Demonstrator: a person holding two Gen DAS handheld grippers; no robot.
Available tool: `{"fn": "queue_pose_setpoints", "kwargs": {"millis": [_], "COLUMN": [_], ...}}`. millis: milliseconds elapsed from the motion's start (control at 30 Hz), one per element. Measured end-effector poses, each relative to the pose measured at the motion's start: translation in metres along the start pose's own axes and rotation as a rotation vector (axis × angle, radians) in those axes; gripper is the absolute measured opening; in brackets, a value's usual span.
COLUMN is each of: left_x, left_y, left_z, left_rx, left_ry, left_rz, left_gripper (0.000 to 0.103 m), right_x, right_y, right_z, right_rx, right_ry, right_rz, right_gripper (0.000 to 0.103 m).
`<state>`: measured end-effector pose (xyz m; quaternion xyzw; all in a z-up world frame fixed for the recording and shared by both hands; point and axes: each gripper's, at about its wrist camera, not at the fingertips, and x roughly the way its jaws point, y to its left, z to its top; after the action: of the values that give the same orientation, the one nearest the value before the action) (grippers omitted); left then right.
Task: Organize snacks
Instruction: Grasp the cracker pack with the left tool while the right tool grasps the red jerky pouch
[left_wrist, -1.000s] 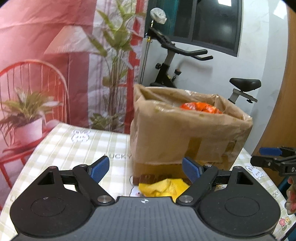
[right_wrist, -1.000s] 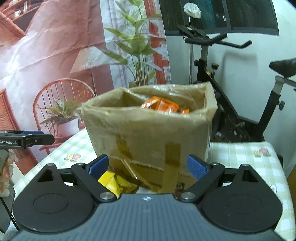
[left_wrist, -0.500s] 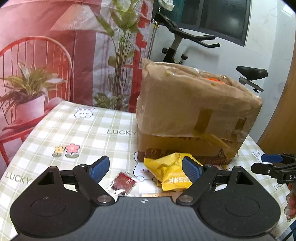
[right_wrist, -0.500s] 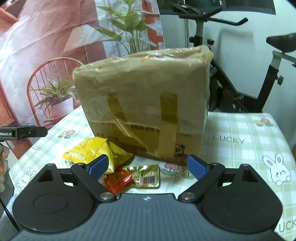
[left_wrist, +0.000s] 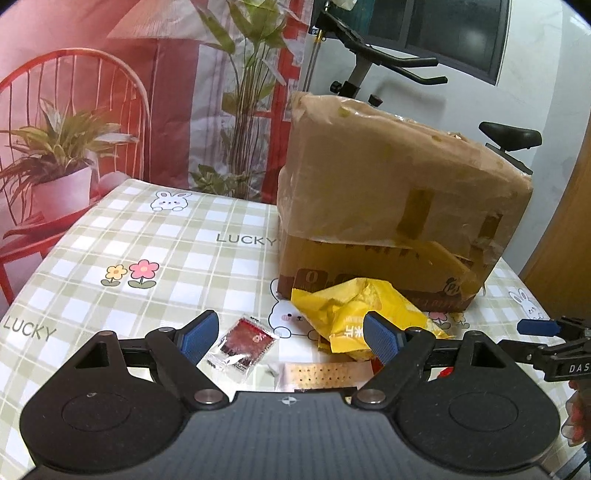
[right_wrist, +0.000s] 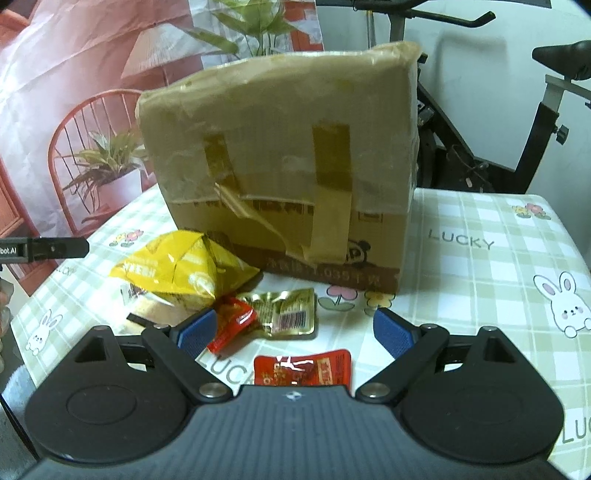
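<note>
A taped cardboard box (left_wrist: 399, 206) stands on the checked tablecloth; it also shows in the right wrist view (right_wrist: 288, 166). In front of it lie a yellow snack bag (left_wrist: 354, 310) (right_wrist: 177, 269), a dark red sachet (left_wrist: 243, 341), a perforated tan packet (left_wrist: 321, 376), a gold packet (right_wrist: 288, 314), a red wrapper (right_wrist: 232, 325) and a red sachet (right_wrist: 303, 369). My left gripper (left_wrist: 291, 336) is open and empty, low over the dark red sachet and tan packet. My right gripper (right_wrist: 295, 330) is open and empty, above the red sachet.
The tablecloth (left_wrist: 147, 240) has flower, rabbit and LUCKY prints. An exercise bike (right_wrist: 517, 110) stands behind the table, by a printed backdrop (left_wrist: 92, 110) with a chair and plants. The right gripper's finger (left_wrist: 535, 326) shows at the left wrist view's right edge.
Both grippers have come down from box-top height toward the table. The box's inside is no longer seen, and the snacks in front of it have come into view. Both stay open.
</note>
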<state>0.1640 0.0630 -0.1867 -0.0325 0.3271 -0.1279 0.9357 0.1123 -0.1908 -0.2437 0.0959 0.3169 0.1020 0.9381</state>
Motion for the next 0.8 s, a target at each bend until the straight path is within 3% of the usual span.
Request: {"fn": "queue_pose_setpoints", "kwargs": {"millis": [800], "left_x": [0.013], "left_y": [0.002], "left_z": [-0.01], "left_rx": [0.009], "left_ry": [0.044], "left_rz": [0.0], "left_gripper": [0.087], "right_x": [0.013], "right_y": [-0.011], "right_z": [-0.017], "right_rx": [0.033], "right_ry": [0.044], "right_rz": [-0.007], "right_gripper": [0.094]}}
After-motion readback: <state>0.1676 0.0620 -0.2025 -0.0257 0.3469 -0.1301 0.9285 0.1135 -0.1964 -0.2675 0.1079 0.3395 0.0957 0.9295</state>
